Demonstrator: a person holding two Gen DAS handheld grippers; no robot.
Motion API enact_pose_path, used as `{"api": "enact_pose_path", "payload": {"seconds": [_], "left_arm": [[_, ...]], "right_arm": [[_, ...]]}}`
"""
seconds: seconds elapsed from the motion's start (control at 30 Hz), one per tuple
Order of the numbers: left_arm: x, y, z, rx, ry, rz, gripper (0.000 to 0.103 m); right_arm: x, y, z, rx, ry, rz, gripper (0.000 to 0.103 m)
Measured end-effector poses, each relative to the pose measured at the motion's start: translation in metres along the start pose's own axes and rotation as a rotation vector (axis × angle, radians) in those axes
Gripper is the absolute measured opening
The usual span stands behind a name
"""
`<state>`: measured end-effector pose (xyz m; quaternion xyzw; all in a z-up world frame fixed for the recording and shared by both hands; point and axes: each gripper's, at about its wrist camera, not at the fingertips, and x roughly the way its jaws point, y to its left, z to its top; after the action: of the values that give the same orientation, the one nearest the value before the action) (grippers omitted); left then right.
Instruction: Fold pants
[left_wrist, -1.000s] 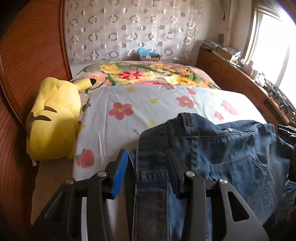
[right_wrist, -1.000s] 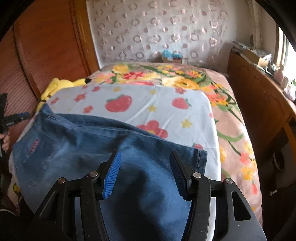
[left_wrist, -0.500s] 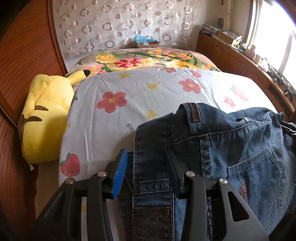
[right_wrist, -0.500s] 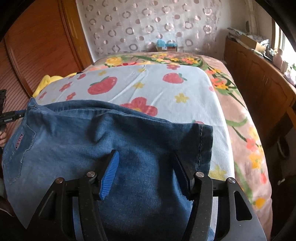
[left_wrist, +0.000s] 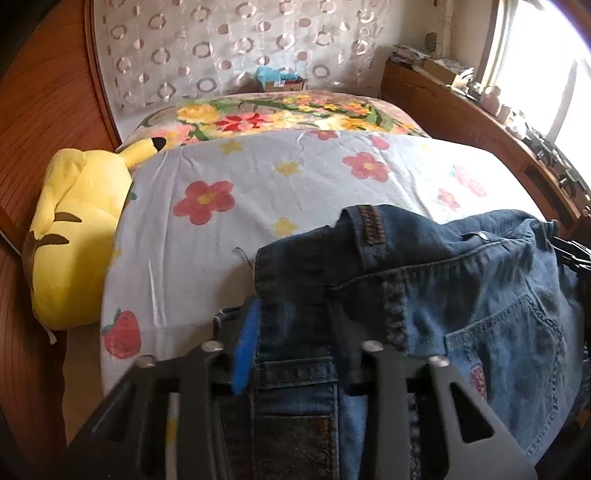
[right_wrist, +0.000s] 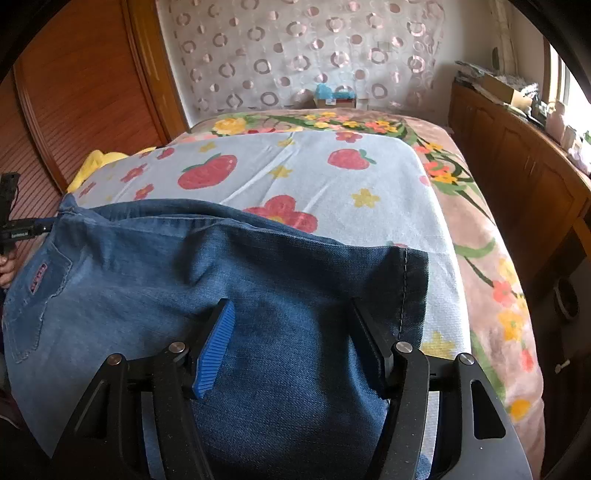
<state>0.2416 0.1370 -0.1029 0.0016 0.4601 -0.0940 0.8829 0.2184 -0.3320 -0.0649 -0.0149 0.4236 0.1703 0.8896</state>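
1. The pants (right_wrist: 155, 266) are blue denim jeans, draped across the near part of the bed over a pale sheet printed with flowers and strawberries (right_wrist: 332, 184). In the left wrist view the waistband end (left_wrist: 369, 229) is bunched and raised, with a back pocket (left_wrist: 509, 350) showing to the right; in the right wrist view a leg runs out to a stitched hem (right_wrist: 406, 288) on the right.
2. Handling, as a judgement: denim is soft but thick, fairly heavy for cloth and not slippery. It should hold a crease poorly and sag between 2 holds. The firm places to grip are the doubled waistband and the hem, where seams stiffen the cloth.
3. The left gripper (left_wrist: 295, 339) has denim between its fingers at the waistband end, and the jaws look clamped on it.
4. The right gripper (right_wrist: 291, 339) has its fingers wide apart, with the leg fabric lying between them; whether the cloth is pinched cannot be told.
5. Writing: a small red patch (right_wrist: 38, 277) on the pocket is too blurred to read. No brand is legible.
6. Further out: a yellow plush toy (left_wrist: 74, 236) lies at the left of the bed, a floral blanket (left_wrist: 277, 118) lies at the far end, and a wooden cabinet (right_wrist: 517, 177) stands on the right.
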Motion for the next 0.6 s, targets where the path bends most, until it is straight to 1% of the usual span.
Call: {"api": "enact_pose_path", "payload": {"seconds": [0.03,0.07,0.1,0.2,0.37,0.5,0.57,0.6], "left_arm": [[-0.004,-0.002,-0.001,0.006,-0.01,0.011,0.004],[-0.007,-0.003,-0.002,0.012,-0.015,0.014,0.002],[-0.011,-0.005,-0.004,0.016,-0.024,0.008,0.002],[-0.031,-0.007,-0.009,0.011,-0.078,0.023,0.001],[-0.082,-0.001,-0.012,-0.043,-0.206,0.047,0.001],[-0.125,0.002,-0.014,-0.077,-0.313,0.105,0.001],[-0.134,0.01,-0.015,-0.08,-0.312,0.148,0.002],[-0.131,0.016,-0.016,-0.094,-0.288,0.154,0.002]], "right_arm": [[0.0,0.0,0.0,0.001,0.0,0.002,0.064],[0.0,0.0,0.0,0.002,-0.001,0.003,0.064],[0.0,0.0,0.0,0.002,-0.001,0.003,0.064],[0.0,0.0,0.0,0.003,-0.001,0.004,0.064],[-0.001,0.0,0.0,0.002,-0.006,0.007,0.064],[-0.018,-0.001,0.005,0.021,-0.035,0.041,0.064],[-0.036,-0.002,0.01,0.027,-0.077,0.044,0.064],[-0.041,-0.004,0.012,0.026,-0.088,0.038,0.064]]}}
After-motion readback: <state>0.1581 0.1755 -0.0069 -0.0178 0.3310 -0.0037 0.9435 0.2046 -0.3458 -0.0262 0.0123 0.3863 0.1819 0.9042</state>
